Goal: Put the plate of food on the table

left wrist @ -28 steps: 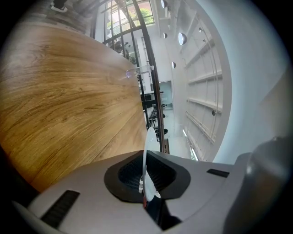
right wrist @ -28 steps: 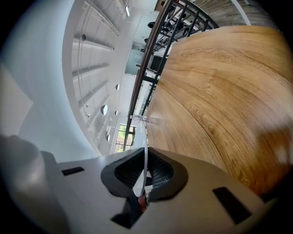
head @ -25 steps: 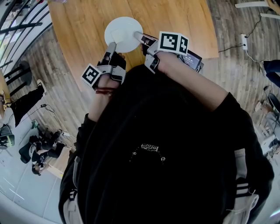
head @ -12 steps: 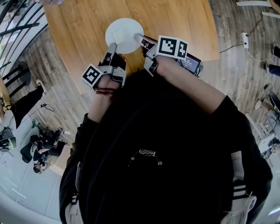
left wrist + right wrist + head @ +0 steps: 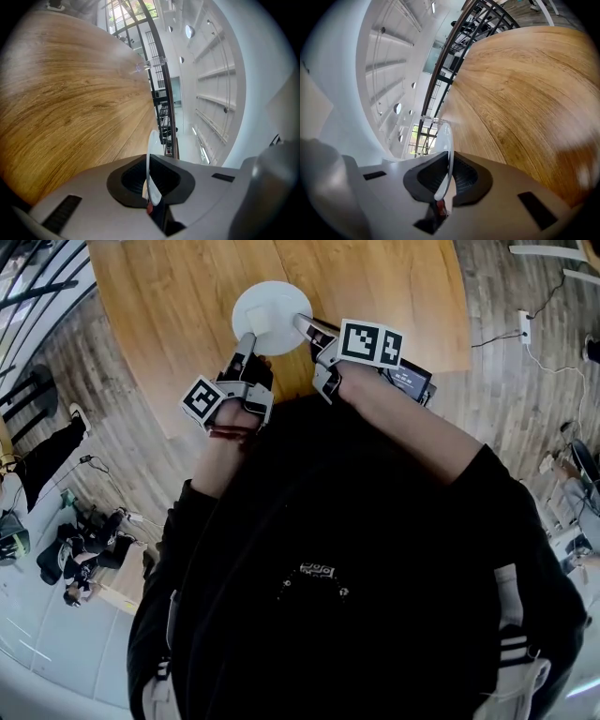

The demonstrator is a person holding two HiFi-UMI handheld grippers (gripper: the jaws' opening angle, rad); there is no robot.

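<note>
Head view, nearest first: person's black top (image 5: 356, 568) fills the lower frame. Both forearms reach forward from it.

Left hand (image 5: 230, 427) carries the left gripper (image 5: 248, 337); its marker cube (image 5: 202, 399) sits on the outer side. Right hand (image 5: 361, 381) carries the right gripper (image 5: 302, 321), with its marker cube (image 5: 371, 343) on top.

Left gripper: claw clamped on the plate (image 5: 272, 315) at the near-left rim. In the left gripper view the rim runs edge-on between the two dark pads, which press it from both sides.

Right gripper: claw likewise clamped on the plate, at the near-right rim. In the right gripper view the thin white edge is pinched between the pads.

Plate: round, white, held between the two grippers over the table (image 5: 375, 287), not far in from its near edge. It looks about level. Cannot tell whether its underside touches the wood. Its top reads plain white; what lies on it is too pale to make out.

Table: light wood, grain running across, bare around the plate. A small clear object (image 5: 150, 63) stands at the far edge, too small to identify.

Beyond: plank floor (image 5: 511, 399) with a cable (image 5: 548, 296) at right; black railing (image 5: 161, 93) past the table, white shelved wall (image 5: 215, 93) behind that.
</note>
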